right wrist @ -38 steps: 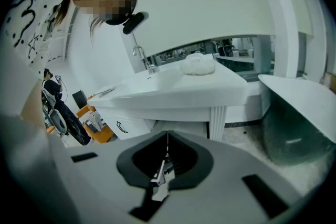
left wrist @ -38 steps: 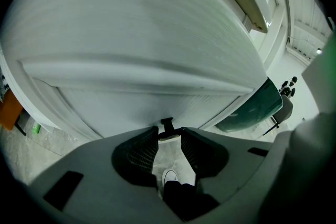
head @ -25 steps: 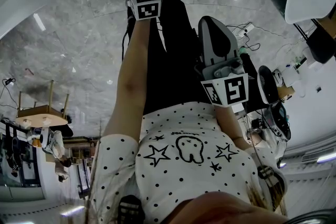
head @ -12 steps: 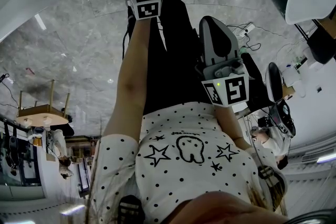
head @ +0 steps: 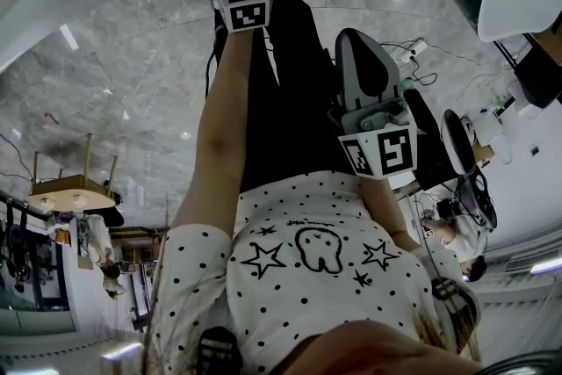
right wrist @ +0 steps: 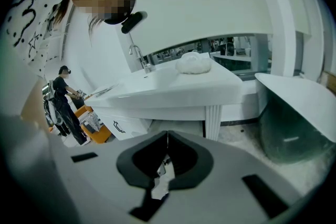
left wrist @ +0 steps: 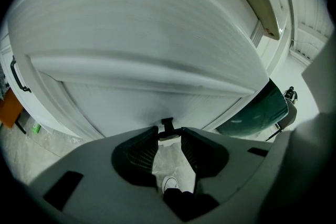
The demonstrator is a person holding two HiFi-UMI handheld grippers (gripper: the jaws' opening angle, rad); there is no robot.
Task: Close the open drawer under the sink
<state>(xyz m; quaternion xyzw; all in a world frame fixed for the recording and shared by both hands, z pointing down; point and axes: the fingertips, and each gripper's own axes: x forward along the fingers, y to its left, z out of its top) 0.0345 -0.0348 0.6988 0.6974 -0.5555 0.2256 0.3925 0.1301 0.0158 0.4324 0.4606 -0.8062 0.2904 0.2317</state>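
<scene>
— Pinching anything with that left gripper [left wrist: 169,135]?
— Yes: my jaws sit narrow on a small black pull [left wrist: 167,124], right against the white drawer front [left wrist: 157,60].
— And the right gripper [right wrist: 167,137]?
— Jaws pressed together, nothing between them, facing the sink [right wrist: 173,84].

drawer [left wrist: 157,94]: white front, fills left gripper view | small black pull [left wrist: 167,124] low on it | open or shut: unclear
</scene>
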